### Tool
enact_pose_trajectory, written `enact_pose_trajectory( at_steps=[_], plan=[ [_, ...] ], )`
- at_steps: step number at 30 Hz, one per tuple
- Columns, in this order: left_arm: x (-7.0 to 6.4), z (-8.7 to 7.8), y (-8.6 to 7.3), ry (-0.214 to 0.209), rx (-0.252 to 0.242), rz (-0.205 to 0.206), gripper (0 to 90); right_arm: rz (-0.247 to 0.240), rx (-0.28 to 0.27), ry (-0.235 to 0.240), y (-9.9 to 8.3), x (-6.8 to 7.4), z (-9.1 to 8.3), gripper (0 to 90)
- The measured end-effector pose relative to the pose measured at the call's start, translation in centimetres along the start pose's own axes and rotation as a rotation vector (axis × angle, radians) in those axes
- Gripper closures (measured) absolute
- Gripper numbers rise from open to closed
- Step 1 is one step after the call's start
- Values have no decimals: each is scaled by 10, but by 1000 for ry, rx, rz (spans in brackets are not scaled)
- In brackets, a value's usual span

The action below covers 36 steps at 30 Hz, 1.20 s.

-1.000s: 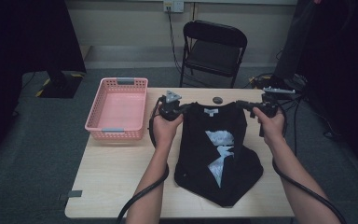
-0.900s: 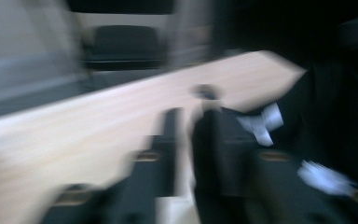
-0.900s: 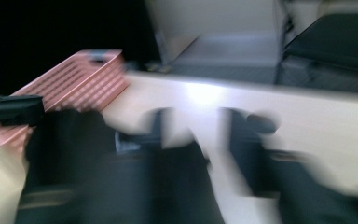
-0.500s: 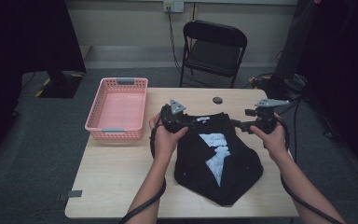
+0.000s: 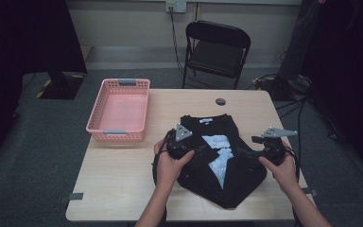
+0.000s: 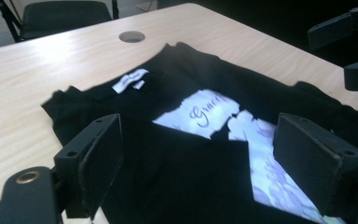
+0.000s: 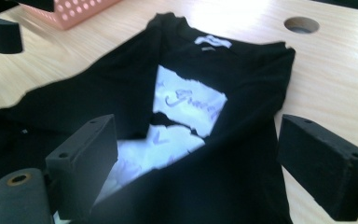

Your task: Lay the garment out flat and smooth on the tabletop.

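A black T-shirt (image 5: 220,161) with a white print (image 5: 217,151) lies on the wooden table (image 5: 123,179), collar and label toward the far side, both sides folded inward over the print. My left gripper (image 5: 203,153) hovers over the shirt's left fold, jaws wide apart with nothing between them. The left gripper view shows the shirt (image 6: 177,154) under the left gripper (image 6: 200,154). Over the shirt's right fold, my right gripper (image 5: 246,152) stands open and empty. In the right gripper view the shirt (image 7: 242,140) and its print (image 7: 186,105) lie below the right gripper (image 7: 198,144).
A pink plastic basket (image 5: 120,111) stands empty at the table's far left. A round cable hole (image 5: 220,101) sits beyond the collar. A black folding chair (image 5: 215,47) stands behind the table. Bare tabletop lies left of the shirt.
Both grippers have drawn back from the shirt's shoulders near the collar toward the person, ending over the middle of the shirt. The collar end lies slightly nearer than before.
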<state>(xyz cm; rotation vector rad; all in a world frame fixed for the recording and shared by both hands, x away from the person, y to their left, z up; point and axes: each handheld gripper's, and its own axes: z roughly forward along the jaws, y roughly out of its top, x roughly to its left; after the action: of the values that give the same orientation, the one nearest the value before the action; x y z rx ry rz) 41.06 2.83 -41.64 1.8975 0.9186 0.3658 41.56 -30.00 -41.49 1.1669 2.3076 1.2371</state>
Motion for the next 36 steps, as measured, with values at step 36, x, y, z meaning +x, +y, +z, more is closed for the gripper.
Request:
enact_pose_trajectory(
  at_steps=[36],
  plan=[
    [-11,-30,-106,-70,156,114,149,-94,145,-86,-101,15,-26,109]
  ],
)
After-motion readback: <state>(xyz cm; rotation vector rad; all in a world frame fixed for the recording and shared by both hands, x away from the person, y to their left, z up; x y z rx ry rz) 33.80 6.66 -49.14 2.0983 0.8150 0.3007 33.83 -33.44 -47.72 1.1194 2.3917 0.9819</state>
